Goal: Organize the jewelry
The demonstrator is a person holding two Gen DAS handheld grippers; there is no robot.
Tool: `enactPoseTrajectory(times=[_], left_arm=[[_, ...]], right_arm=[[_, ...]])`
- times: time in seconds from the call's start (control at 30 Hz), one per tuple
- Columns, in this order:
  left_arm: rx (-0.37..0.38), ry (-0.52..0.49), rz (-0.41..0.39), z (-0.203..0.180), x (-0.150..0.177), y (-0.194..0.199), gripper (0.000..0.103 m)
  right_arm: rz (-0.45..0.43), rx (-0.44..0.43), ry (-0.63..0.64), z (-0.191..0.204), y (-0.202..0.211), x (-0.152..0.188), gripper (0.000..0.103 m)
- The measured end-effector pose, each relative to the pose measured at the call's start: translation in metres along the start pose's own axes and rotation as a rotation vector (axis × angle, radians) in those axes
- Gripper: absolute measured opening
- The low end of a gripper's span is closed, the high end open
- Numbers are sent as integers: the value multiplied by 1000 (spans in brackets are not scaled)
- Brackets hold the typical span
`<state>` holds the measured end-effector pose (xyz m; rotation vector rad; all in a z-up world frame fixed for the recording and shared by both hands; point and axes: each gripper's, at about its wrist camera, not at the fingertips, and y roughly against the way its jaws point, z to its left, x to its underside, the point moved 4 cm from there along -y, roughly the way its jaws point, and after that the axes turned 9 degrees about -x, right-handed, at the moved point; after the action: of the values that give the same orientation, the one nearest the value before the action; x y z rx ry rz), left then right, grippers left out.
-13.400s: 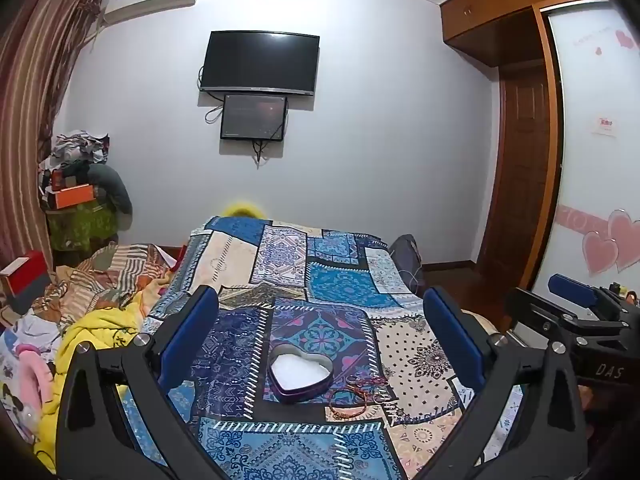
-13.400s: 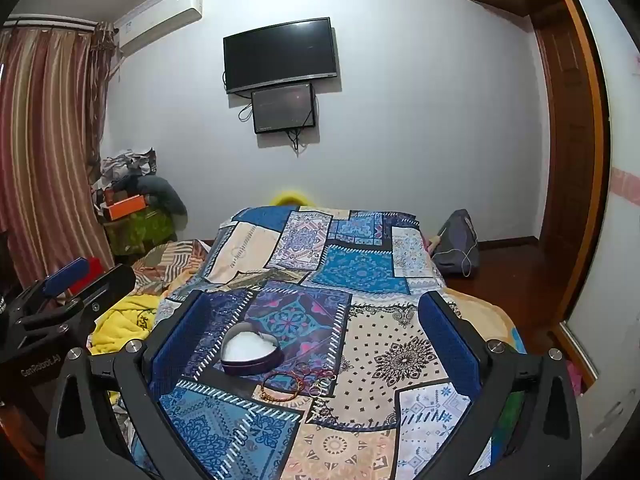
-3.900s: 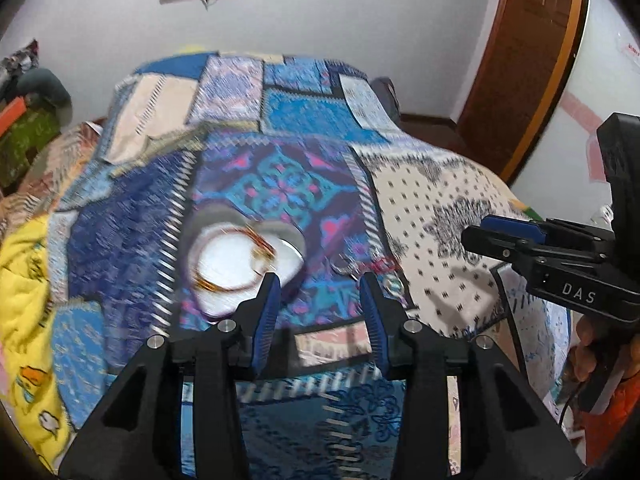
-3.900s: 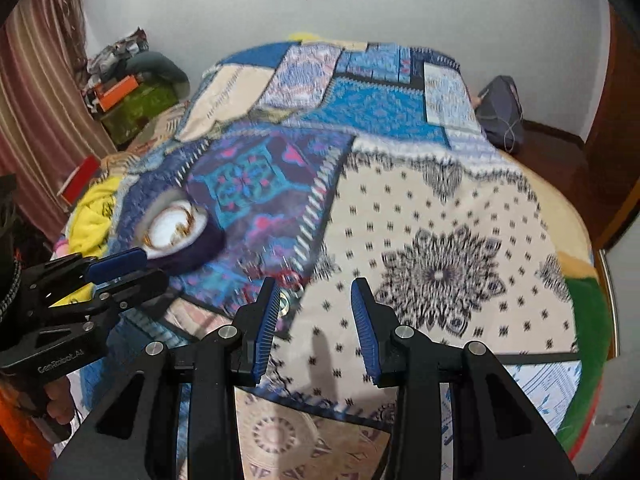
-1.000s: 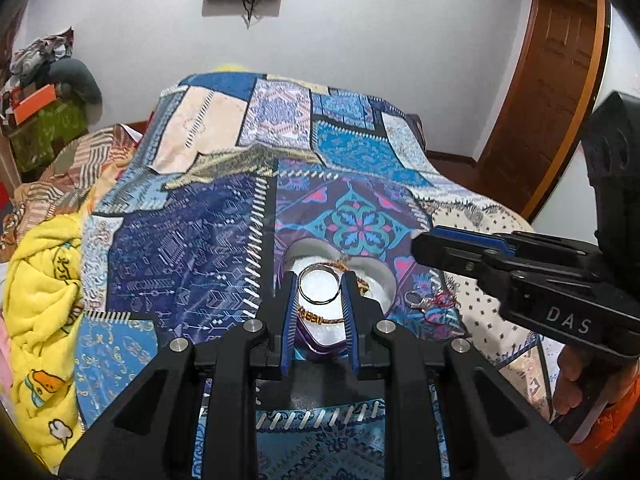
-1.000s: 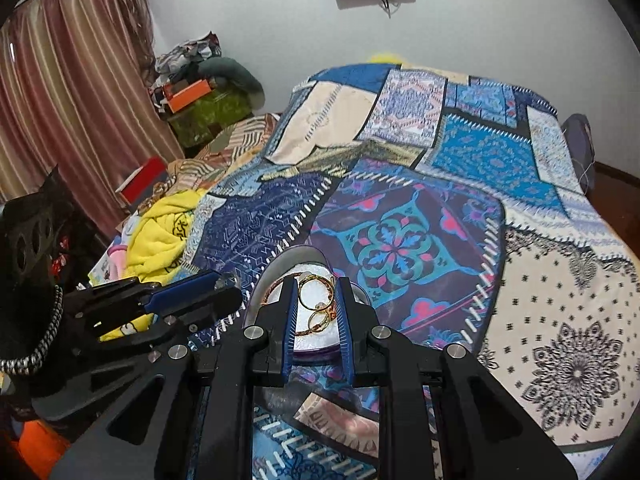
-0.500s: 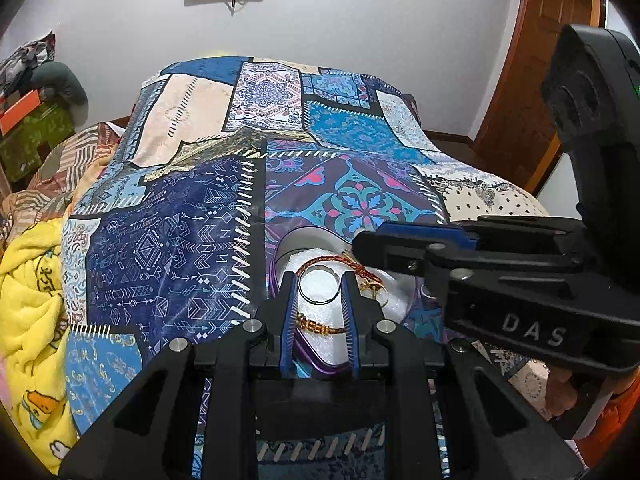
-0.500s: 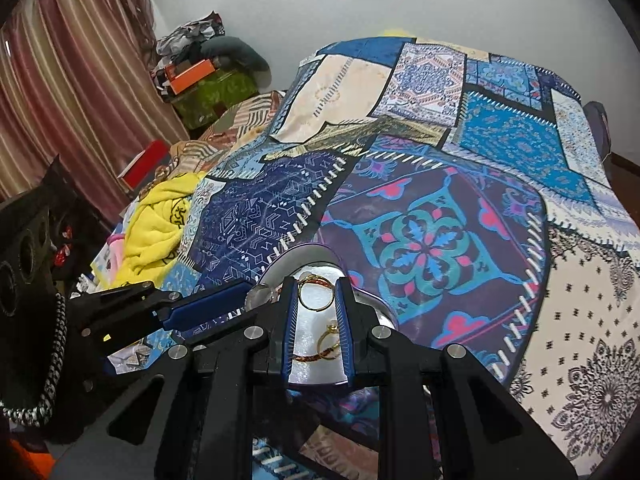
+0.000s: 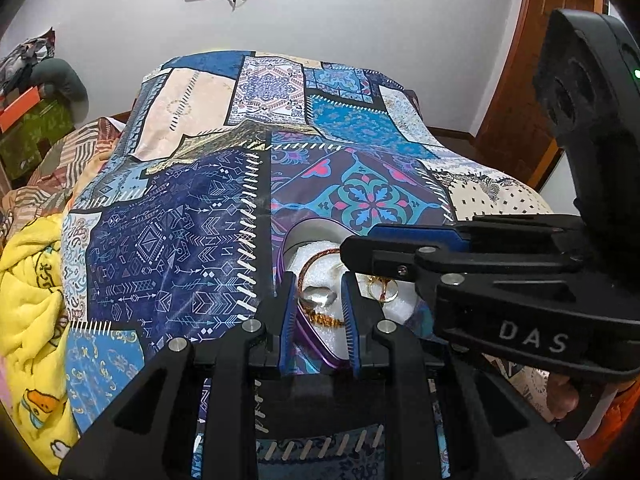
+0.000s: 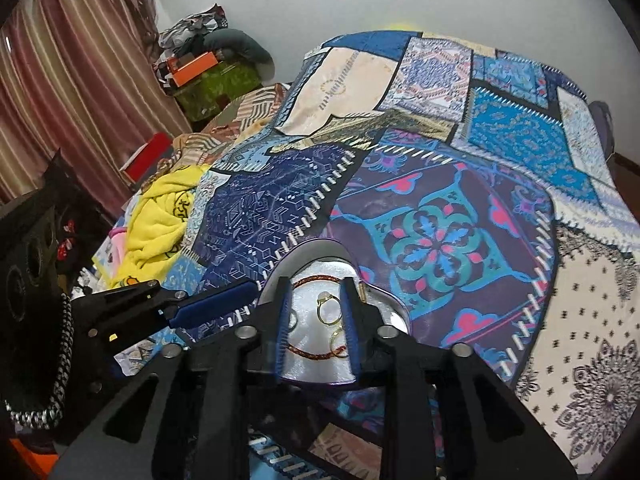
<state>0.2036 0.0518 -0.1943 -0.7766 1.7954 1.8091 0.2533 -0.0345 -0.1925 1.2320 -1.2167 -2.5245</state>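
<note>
- The patchwork bedspread point(image 10: 432, 216) covers the bed, with a yellow blanket point(image 10: 160, 216) bunched at its left edge.
- The heart-shaped tin point(image 10: 320, 252) sits on the spread, white-lined.
- Inside it lie a braided bracelet point(image 10: 316, 354) and gold rings point(image 10: 326, 312).
- The left gripper point(image 9: 318, 312) and the right gripper point(image 10: 316, 328) hover over the tin, each with its jaws a narrow gap apart and gripping nothing.
</note>
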Motion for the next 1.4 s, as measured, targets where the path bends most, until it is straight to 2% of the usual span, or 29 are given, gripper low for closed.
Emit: enactPoseTrajectory(times=[0.07, 0.23, 0.73, 0.93, 1.17, 1.4], left_arm=[[-2, 10, 7, 0, 0, 0, 26], [-6, 13, 10, -3, 1, 6, 26], [-32, -17, -52, -27, -10, 57, 27], [-23, -29, -59, -44, -8, 70, 32], [11, -32, -22, -62, -2, 64, 32], [63, -45, 51, -82, 8, 38, 32]], right_arm=[[-18, 8, -2, 0, 8, 1, 31], [-44, 38, -5, -4, 27, 3, 31], [-129, 105, -31, -14, 91, 19, 31], [-145, 144, -60, -28, 113, 32, 31], [-131, 228, -111, -62, 131, 57, 31], [-60, 252, -147, -86, 123, 79, 31]])
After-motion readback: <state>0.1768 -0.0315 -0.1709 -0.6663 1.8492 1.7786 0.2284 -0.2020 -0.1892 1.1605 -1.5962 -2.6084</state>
